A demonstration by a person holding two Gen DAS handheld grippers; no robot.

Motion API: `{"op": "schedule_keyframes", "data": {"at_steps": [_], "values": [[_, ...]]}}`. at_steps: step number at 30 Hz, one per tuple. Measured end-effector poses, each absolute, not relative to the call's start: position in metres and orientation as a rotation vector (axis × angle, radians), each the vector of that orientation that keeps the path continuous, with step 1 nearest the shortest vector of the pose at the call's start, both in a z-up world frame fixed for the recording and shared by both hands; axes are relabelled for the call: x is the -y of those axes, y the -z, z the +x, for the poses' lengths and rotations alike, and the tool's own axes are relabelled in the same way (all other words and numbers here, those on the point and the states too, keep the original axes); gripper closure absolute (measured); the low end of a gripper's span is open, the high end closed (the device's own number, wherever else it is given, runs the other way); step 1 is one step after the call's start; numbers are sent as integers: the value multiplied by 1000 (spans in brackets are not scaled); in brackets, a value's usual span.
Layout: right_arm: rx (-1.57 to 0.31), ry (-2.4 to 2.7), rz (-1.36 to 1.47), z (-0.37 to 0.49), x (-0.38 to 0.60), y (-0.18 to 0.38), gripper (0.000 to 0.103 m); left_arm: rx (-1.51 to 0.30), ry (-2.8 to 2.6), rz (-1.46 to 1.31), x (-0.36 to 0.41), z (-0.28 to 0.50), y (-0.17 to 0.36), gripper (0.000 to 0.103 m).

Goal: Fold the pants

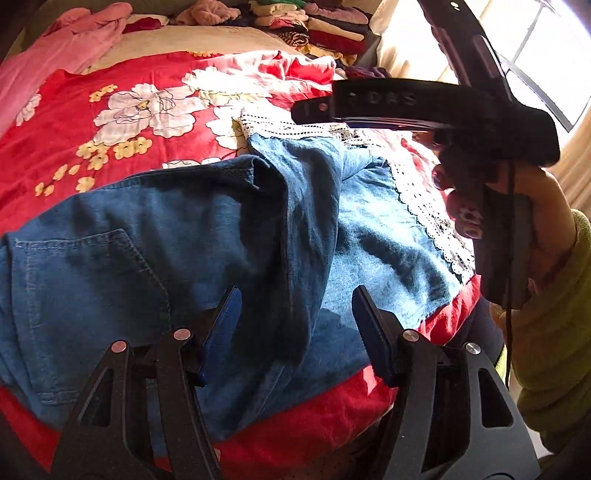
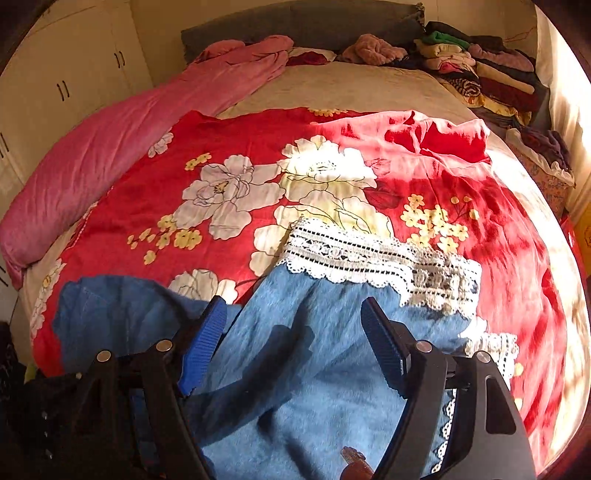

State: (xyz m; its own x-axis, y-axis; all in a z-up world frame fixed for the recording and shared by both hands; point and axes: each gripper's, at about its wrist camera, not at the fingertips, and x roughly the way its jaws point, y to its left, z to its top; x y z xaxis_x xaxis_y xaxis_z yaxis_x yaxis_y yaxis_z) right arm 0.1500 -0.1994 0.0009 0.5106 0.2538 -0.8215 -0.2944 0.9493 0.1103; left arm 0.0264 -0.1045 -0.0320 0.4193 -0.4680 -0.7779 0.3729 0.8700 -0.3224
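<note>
Blue denim pants [image 1: 147,240] lie on a red floral bedspread [image 1: 110,122], back pocket facing up at the left. One leg is folded across, and its white lace hem [image 1: 424,195] trails to the right. My left gripper [image 1: 295,295] hovers open over a raised fold of denim, pads clear of the cloth. In the right wrist view, my right gripper [image 2: 294,306] stands open above the paler pants leg [image 2: 295,369], just short of the lace cuffs [image 2: 369,258]. A hand [image 1: 517,221] in a green sleeve holds the right gripper's handle.
A pink quilt [image 2: 110,155] lies along the bed's left side. Stacked folded clothes [image 2: 480,74] sit at the far right corner by a grey headboard [image 2: 295,22]. White wardrobe doors [image 2: 62,88] stand at left, and a bright window [image 1: 535,55] at right.
</note>
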Motion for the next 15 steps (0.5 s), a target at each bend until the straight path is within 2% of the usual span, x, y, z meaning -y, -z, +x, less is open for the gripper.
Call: {"op": "schedule_keyframes", "data": {"at_steps": [3, 5, 7, 9, 10, 14, 15], "values": [[-1000, -324, -76, 172, 185, 10, 29, -1028, 534, -125, 111, 36, 39, 49], [-1018, -318, -103, 188, 174, 20, 29, -1038, 538, -131, 115, 40, 44, 57], [-1046, -301, -94, 203, 167, 31, 29, -1055, 540, -123, 120, 41, 50, 83], [-1077, -272, -78, 218, 163, 44, 29, -1054, 532, -84, 125, 39, 53, 94], [-1087, -246, -76, 225, 162, 49, 29, -1050, 531, -68, 127, 38, 54, 97], [-1097, -189, -90, 243, 159, 64, 30, -1032, 539, -29, 129, 33, 51, 97], [-1096, -170, -105, 247, 160, 67, 42, -1033, 540, -27, 130, 33, 51, 97]]}}
